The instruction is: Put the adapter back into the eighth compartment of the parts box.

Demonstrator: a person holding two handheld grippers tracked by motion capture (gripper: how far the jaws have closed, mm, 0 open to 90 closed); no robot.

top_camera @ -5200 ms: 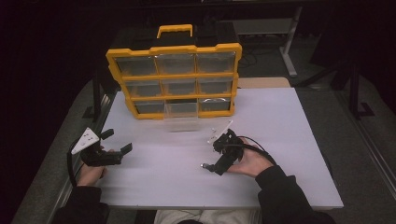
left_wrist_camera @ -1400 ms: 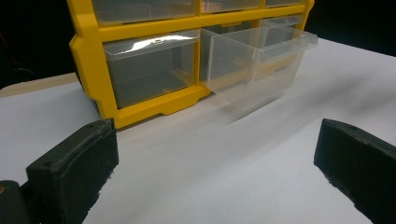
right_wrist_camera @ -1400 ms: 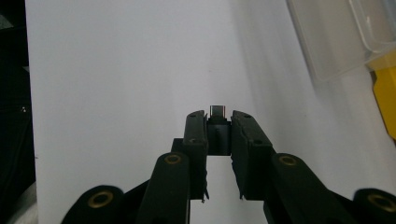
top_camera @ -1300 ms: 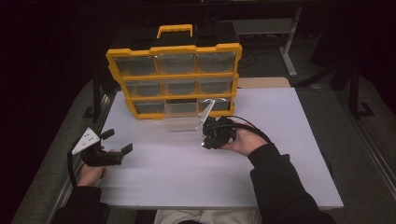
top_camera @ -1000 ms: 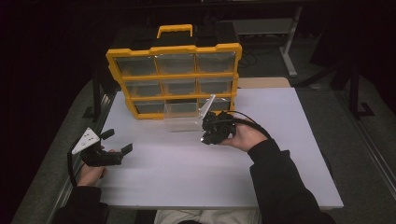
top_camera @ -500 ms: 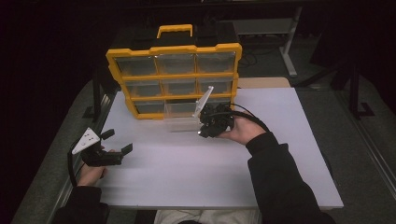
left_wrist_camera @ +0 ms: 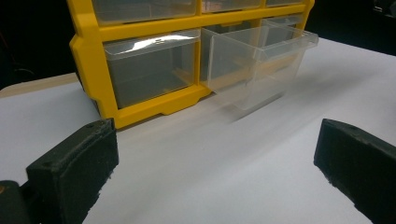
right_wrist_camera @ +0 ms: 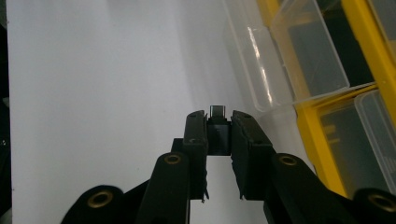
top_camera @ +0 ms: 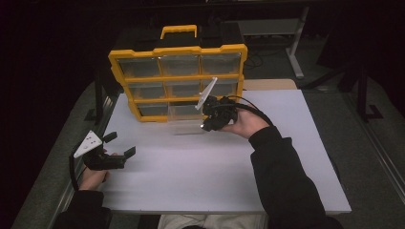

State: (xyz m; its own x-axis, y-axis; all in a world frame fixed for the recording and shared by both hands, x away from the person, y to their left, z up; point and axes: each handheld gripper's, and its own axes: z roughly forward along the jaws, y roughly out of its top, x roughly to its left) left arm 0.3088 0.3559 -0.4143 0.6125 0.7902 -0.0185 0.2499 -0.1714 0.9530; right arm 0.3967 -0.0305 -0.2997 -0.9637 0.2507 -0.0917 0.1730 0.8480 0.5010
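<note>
My left gripper (top_camera: 119,153) rests on the white table (top_camera: 191,176) with its jaws spread wide and nothing between them. My right gripper (right_wrist_camera: 219,133) is clamped on a small black adapter (right_wrist_camera: 217,112), just beside the pulled-out clear drawer (top_camera: 185,119) of the yellow organizer (top_camera: 176,78). The adapter is short, with a metal tip, and I think it may slip or miss the drawer.

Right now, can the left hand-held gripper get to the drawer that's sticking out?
Probably yes: the left hand-held gripper is open, and bare white table lies between it and the pulled-out clear drawer.
</note>
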